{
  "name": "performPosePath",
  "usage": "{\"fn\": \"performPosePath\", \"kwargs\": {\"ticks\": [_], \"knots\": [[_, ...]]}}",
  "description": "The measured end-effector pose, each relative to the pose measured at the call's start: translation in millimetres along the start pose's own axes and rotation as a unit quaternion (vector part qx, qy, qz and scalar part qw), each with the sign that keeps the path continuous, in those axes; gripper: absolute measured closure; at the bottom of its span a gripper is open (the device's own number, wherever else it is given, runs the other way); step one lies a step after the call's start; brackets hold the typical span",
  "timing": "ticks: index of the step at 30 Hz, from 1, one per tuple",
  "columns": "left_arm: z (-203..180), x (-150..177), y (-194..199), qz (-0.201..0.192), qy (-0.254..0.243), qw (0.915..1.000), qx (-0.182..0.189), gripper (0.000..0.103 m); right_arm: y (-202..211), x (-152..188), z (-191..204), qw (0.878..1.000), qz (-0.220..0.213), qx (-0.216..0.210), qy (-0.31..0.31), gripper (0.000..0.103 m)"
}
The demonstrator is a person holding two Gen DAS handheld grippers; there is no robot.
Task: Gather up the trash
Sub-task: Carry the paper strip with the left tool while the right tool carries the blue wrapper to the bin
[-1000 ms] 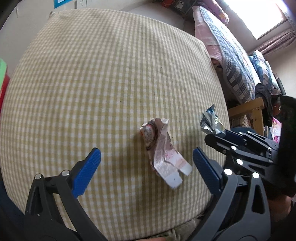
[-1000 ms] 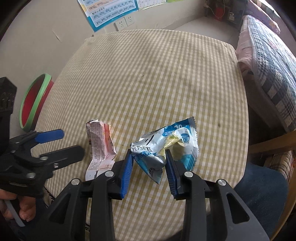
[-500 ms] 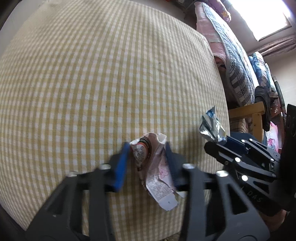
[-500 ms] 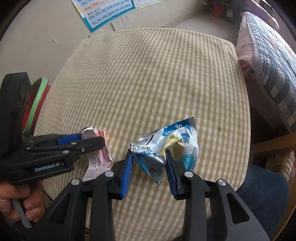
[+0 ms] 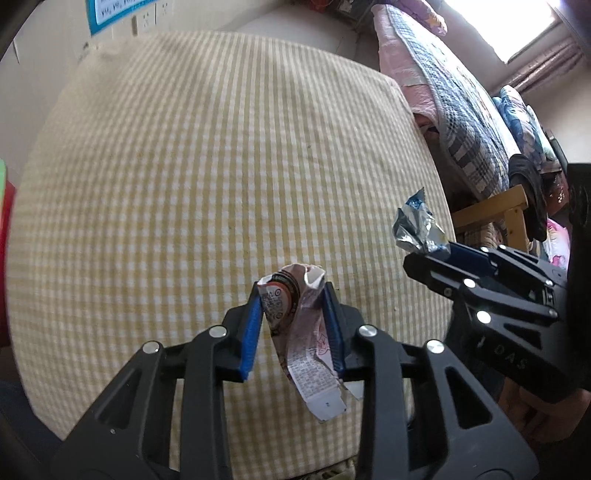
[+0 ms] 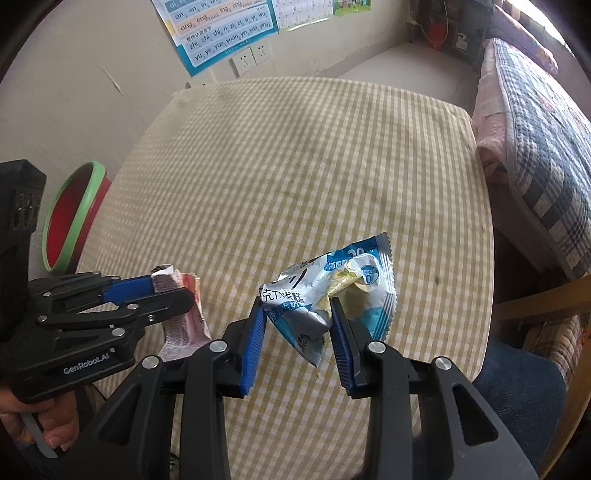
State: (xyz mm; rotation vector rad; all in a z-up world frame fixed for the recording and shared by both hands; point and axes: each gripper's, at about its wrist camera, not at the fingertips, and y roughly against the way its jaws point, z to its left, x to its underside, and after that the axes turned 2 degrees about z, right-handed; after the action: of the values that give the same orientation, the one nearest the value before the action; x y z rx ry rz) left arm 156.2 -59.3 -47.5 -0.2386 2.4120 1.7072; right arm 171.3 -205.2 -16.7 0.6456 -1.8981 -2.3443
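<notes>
Left gripper [image 5: 293,325] jaws closing on the pink wrapper [image 5: 303,332], right gripper [image 6: 297,332] clamped on the blue wrapper [image 6: 332,291] near the table [image 6: 295,166] front edge — slick crumpled film may slip out during lifting.

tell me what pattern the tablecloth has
The tablecloth has a small yellow-and-white check, shown best in the right wrist view.

The black body of the left gripper [image 6: 173,295] carries the white brand "GenRobot.AI", while the right gripper [image 5: 424,258], in the left wrist view, shows the letters "DAS". A wall poster [image 6: 221,27] lists pinyin syllables: "an en in", "ang eng ing ong", "zhi chi shi ri zi ci si", "yu ye yue yuan yin yun ying". The blue and silver wrapper [image 6: 328,291] bears Chinese characters, perhaps "克力雪糕", too crumpled to be sure.
</notes>
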Motion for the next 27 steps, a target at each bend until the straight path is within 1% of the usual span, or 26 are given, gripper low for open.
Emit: {"fn": "performPosePath", "kwargs": {"ticks": [7,15,22,27], "knots": [[16.6,3.3,29.3,-0.028,0.016,0.9994,-0.011,0.073,10.8,-5.8,18.5,1.000,-0.016,-0.006,0.011,0.069],[53.2,10.7,69.6,-0.065,0.044,0.9964,-0.032,0.073,17.5,-21.3,52.6,0.999,-0.032,-0.014,0.035,0.069],[90.3,20.1,107.4,-0.101,0.075,0.9908,-0.050,0.073,19.1,-37.8,88.2,0.997,-0.043,-0.021,0.067,0.069],[116.9,25.8,125.7,-0.120,0.100,0.9860,-0.059,0.073,20.4,-50.0,119.8,0.994,-0.051,-0.029,0.094,0.069]]}}
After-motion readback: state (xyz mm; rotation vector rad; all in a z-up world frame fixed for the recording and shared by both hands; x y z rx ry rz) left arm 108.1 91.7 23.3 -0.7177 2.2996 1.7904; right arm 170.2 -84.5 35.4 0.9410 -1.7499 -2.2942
